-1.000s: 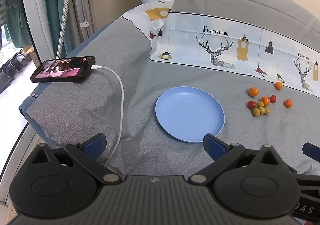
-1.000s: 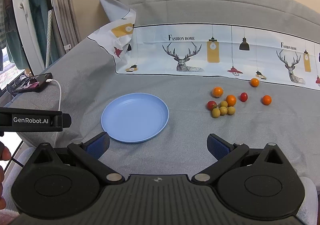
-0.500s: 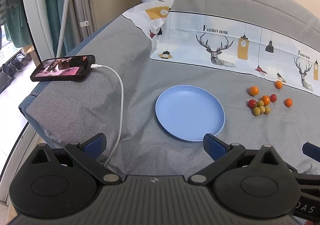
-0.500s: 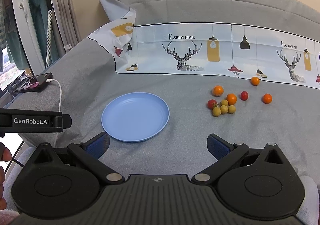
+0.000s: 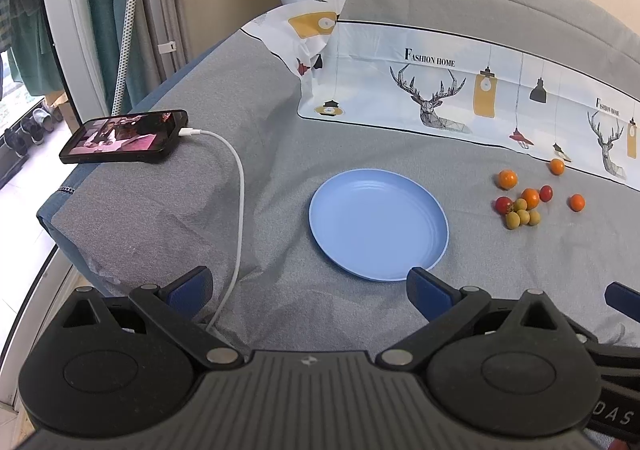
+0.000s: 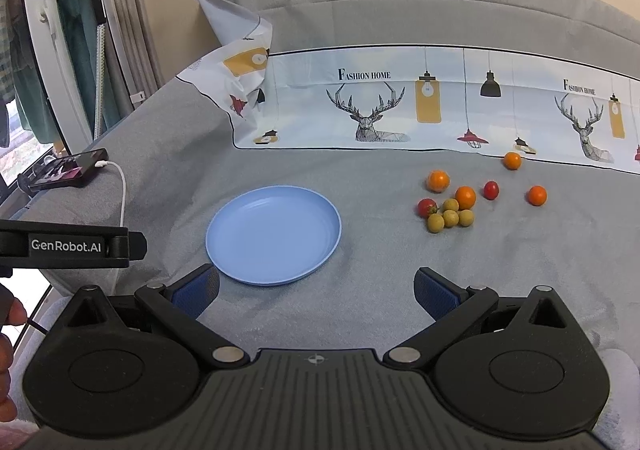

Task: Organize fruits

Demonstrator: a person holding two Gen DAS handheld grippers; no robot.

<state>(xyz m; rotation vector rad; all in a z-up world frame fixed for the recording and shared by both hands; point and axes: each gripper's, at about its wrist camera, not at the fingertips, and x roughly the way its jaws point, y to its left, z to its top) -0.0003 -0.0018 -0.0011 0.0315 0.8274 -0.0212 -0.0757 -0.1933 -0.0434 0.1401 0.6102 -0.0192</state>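
1. The fruits (image 6: 452,210) lay loose on the grey bedcover, right of centre in the right wrist view: four yellow-green ones bunched together, a red one touching that bunch on its left, an orange one just above it, and further orange and red ones scattered toward the upper right. None was on the plate.
2. The blue plate (image 6: 224,250) sat bare at centre frame, well apart from the fruit cluster.
3. Against the frames a second earlier almost nothing had changed: the fruits and plate sat only a touch higher in frame, so I judged I had tipped both cameras very slightly without reaching out.
4. My right gripper (image 6: 316,284) stood wide, its blue pads spread at the bottom of the frame, holding nothing.
5. My left gripper (image 5: 308,284) was equally wide and empty, its near pad just short of the plate's edge.
6. I judged the sorting had not begun; the first pick remained ahead.
7. At left frame a phone (image 5: 124,136) with a white cable (image 5: 240,186) rested near the bed's edge.
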